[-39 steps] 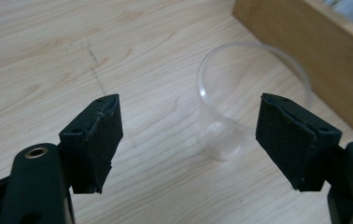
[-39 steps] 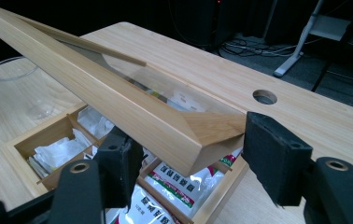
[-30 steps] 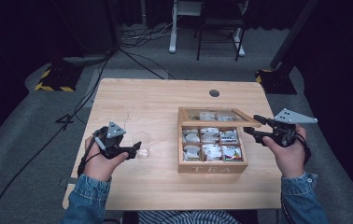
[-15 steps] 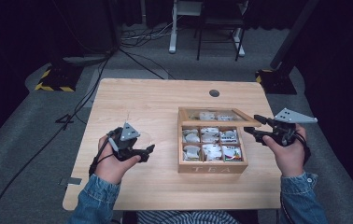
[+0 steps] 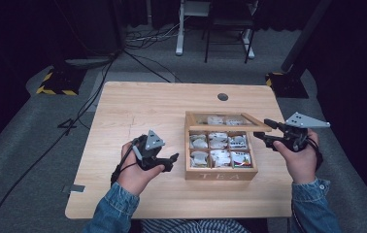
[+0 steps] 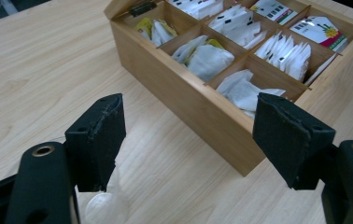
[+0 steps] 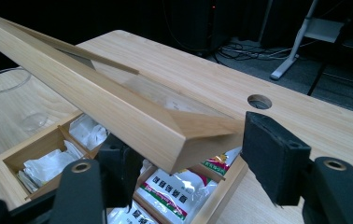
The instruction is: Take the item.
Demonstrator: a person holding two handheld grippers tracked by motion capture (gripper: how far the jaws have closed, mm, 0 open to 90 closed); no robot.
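1. High view: the wooden tea box [image 5: 220, 172] sits on the tabletop [image 5: 162, 104]; the left hand-held gripper [image 5: 169, 161] is just left of the box.
2. Left gripper view: its jaws gape wide, empty, beside the box's tea bags [image 6: 207, 58].
3. Right gripper view: the right hand-held gripper [image 7: 184, 158] straddles the raised lid [image 7: 95, 100] corner; I cannot tell whether it clamps.

Both forearms reach over the table, the left gripper [image 5: 172, 158] spread wide, the right gripper [image 5: 265, 130] also parted.

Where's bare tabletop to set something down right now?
Bare: the far-left tabletop beyond the left gripper, and the strip behind the tea box toward the cable hole. Crowded: between left gripper and box, and around the right gripper at the lid.
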